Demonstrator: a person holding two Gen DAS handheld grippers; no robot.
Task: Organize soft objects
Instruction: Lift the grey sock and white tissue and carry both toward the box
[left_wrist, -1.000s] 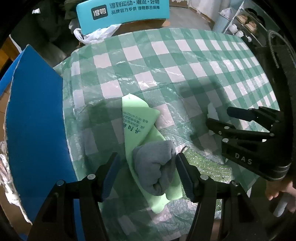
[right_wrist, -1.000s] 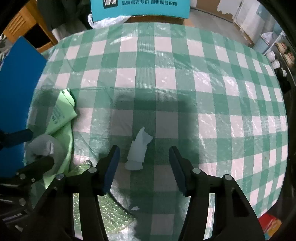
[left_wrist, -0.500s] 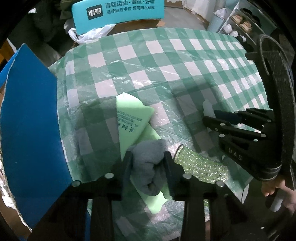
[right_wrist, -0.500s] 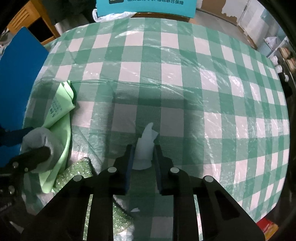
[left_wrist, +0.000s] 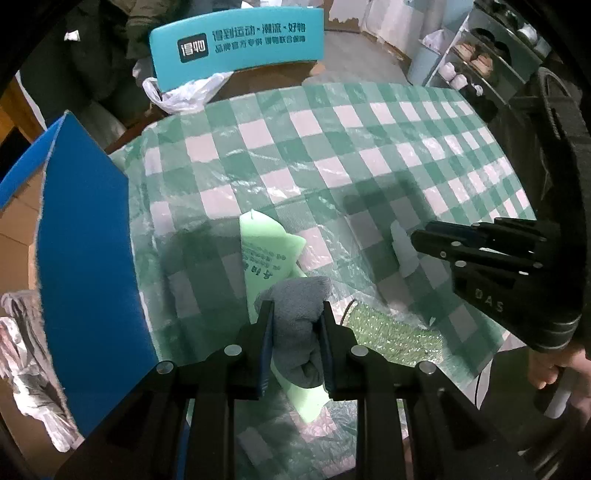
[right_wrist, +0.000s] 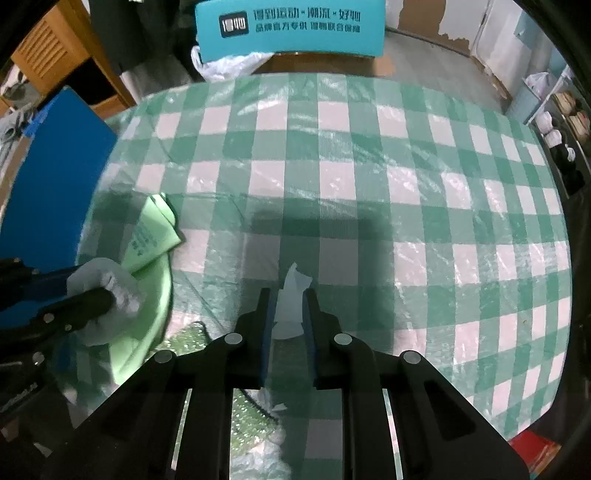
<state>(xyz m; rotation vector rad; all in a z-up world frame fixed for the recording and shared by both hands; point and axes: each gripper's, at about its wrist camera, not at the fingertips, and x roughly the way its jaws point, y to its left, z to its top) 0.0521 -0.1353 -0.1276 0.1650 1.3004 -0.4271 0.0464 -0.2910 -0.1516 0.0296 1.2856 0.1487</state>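
Both tongs are pinching something soft over the green-checked table.

The left gripper (left_wrist: 295, 325) is squeezed onto a bunched grey cloth (left_wrist: 299, 317), which sits on top of a folded light-green bag (left_wrist: 264, 254) near the table's left edge. The right gripper (right_wrist: 289, 314) is clamped on a small white scrap of tissue (right_wrist: 291, 295), just above the checked tablecloth (right_wrist: 369, 184). A sparkly green pouch (left_wrist: 391, 332) lies at the near edge between the two. A blue-flapped cardboard box (left_wrist: 81, 258) stands open just beside the table on the left; what is inside I cannot tell.
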